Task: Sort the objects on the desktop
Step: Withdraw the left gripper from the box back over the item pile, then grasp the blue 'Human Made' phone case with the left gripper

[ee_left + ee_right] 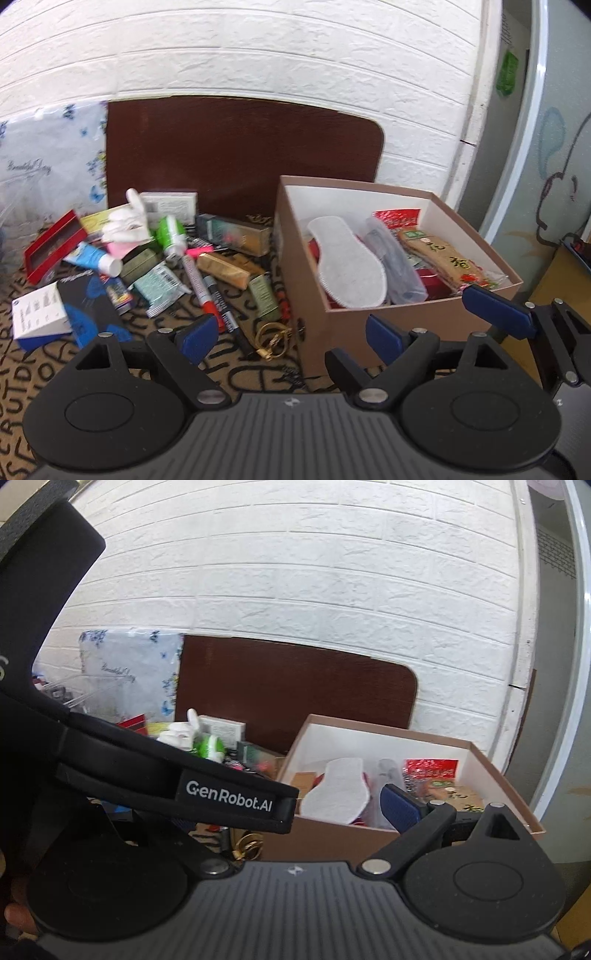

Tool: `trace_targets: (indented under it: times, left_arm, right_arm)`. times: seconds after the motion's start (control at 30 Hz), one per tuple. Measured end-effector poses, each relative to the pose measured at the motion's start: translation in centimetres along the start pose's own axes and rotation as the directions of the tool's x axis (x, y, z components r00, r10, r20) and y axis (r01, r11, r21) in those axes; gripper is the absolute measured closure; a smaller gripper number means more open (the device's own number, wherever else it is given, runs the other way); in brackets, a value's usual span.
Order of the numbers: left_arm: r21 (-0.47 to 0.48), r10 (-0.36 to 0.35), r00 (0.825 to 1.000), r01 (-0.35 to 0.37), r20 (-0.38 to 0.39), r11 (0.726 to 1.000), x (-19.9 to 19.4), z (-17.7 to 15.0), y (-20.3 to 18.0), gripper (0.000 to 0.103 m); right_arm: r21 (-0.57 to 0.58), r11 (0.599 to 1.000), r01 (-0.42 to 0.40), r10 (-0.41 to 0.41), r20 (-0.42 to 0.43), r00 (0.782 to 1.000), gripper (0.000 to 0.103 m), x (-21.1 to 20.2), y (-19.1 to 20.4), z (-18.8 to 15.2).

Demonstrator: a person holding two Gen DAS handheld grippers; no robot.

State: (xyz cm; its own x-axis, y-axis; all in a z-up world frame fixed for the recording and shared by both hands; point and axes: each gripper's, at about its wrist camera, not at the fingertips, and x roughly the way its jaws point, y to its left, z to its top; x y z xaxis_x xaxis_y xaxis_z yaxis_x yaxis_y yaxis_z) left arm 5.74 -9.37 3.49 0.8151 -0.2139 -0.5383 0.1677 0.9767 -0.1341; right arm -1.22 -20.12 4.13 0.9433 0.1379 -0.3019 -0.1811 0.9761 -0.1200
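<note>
1. Sorting is standing partly done: the cardboard box (373, 325) at right of frame is holding an insole (349, 264) and snack packets (443, 258).
2. A heap at left centre is waiting on the worktop (255, 373): a red marker (201, 282), a green bottle (170, 232), a blue tube (94, 258), gold rings (273, 339).
3. The left claw (290, 338) is hovering low before the box, gaping wide, holding nothing.
4. The right claw (400, 806) is hanging beside it; its spread is mostly hidden, nothing visibly held.
</note>
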Motion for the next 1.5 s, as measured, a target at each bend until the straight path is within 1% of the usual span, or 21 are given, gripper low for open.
trace_targets:
  times: [0.1,0.13,0.27,0.57,0.73,0.87,1.07,1.13,1.23,1.4,1.5]
  left_arm:
    - [-0.029,0.019,1.000,-0.019,-0.011,0.999,-0.2,-0.6,1.2,0.014]
    - [-0.037,0.023,1.000,-0.024,-0.014,0.999,-0.2,-0.7,1.6,0.014]
    - [-0.071,0.048,0.998,-0.050,-0.030,0.996,-0.2,-1.2,3.3,0.014]
    - [-0.151,0.058,0.995,-0.070,-0.083,0.986,1.2,-2.1,6.8,0.014]
    - [-0.201,0.066,0.991,-0.088,-0.116,0.976,2.3,-2.8,9.3,0.014]
    - [-0.223,0.119,0.982,-0.150,-0.146,0.963,3.3,-3.0,11.3,0.014]
    - [-0.251,0.138,0.974,-0.181,-0.181,0.951,4.9,-3.6,13.9,0.014]
    - [-0.249,0.148,0.973,-0.190,-0.179,0.950,5.3,-3.8,14.9,0.014]
    - [-0.248,0.152,0.976,-0.188,-0.156,0.950,5.6,-4.1,16.3,0.014]
    - [-0.298,0.133,0.982,-0.169,-0.137,0.940,6.2,-4.1,19.0,0.016]
    - [-0.305,0.122,0.983,-0.159,-0.137,0.939,6.9,-3.8,20.0,0.021]
  right_arm:
    - [-0.018,1.000,-0.022,0.022,-0.017,1.000,0.006,-0.9,1.9,-0.1]
    - [-0.024,0.999,-0.027,0.026,-0.023,0.999,0.006,-0.1,1.9,-0.2]
    - [-0.069,0.996,-0.052,0.049,-0.043,0.998,0.006,0.2,3.9,-0.1]
    - [-0.136,0.986,-0.095,0.082,-0.098,0.992,0.006,1.9,7.4,-0.1]
    - [-0.155,0.979,-0.134,0.112,-0.140,0.984,0.006,3.5,8.7,-0.6]
    - [-0.175,0.970,-0.167,0.136,-0.181,0.974,0.006,4.9,9.7,-1.3]
    - [-0.182,0.961,-0.206,0.162,-0.233,0.959,0.006,7.1,10.8,-2.1]
    - [-0.176,0.960,-0.216,0.168,-0.252,0.953,0.006,7.9,11.1,-2.4]
    - [-0.160,0.959,-0.232,0.181,-0.282,0.942,0.006,9.0,11.3,-2.9]
    - [-0.137,0.951,-0.277,0.225,-0.309,0.924,0.006,10.9,12.0,-3.4]
    - [-0.131,0.938,-0.320,0.266,-0.319,0.910,0.006,12.2,12.8,-3.4]
